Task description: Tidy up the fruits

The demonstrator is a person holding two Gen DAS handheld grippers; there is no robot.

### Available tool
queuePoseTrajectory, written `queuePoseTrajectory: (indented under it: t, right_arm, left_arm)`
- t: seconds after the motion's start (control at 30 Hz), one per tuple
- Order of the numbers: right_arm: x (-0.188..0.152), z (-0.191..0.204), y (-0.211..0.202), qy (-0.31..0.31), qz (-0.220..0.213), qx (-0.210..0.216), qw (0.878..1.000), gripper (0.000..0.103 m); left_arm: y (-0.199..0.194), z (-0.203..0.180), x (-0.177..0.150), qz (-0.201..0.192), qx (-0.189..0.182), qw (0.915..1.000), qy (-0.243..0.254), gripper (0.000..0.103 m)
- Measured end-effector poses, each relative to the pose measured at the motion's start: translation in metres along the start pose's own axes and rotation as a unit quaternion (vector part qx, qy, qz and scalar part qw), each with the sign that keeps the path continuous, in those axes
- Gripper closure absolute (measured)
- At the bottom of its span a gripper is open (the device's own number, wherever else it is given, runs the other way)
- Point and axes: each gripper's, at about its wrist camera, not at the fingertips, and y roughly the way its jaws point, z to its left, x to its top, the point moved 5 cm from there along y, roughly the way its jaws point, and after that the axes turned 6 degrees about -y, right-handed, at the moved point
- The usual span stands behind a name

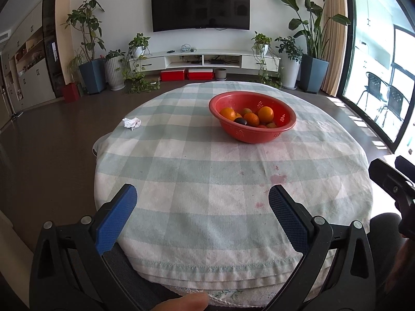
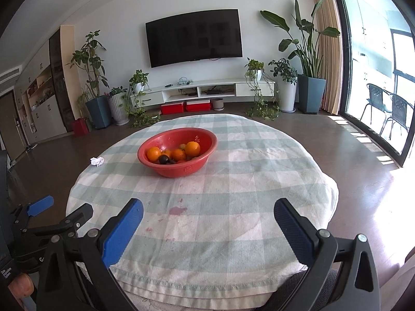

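A red perforated bowl [image 1: 259, 134] [image 2: 181, 171] sits on the checked tablecloth toward the far side of the round table. It holds several oranges [image 1: 265, 114] [image 2: 192, 148], a dark plum [image 1: 240, 121] [image 2: 163, 159] and some greenish and red fruit, partly hidden. My left gripper [image 1: 202, 197] hangs open over the near table edge, nothing between its blue pads. Open and empty as well, my right gripper [image 2: 207, 211] is over the near edge, well short of the bowl. The left gripper [image 2: 59, 208] also shows at the lower left of the right wrist view.
A crumpled white tissue [image 1: 131, 123] [image 2: 97, 161] lies at the table's left side. Reddish stains [image 2: 177, 210] mark the cloth in front of the bowl. Part of a finger [image 1: 181, 303] shows at the bottom. Beyond the table are floor, potted plants and a TV cabinet [image 1: 202, 59].
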Motion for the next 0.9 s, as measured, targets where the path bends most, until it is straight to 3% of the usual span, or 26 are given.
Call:
queuePoseTrajectory:
  t: [0.9]
  right_arm:
    - [-0.011,0.013,0.003,-0.016,0.026,-0.006,1.0,0.0]
  left_arm:
    - [0.003,-0.002,-0.008,0.006,-0.002,1.0,0.002,0.0]
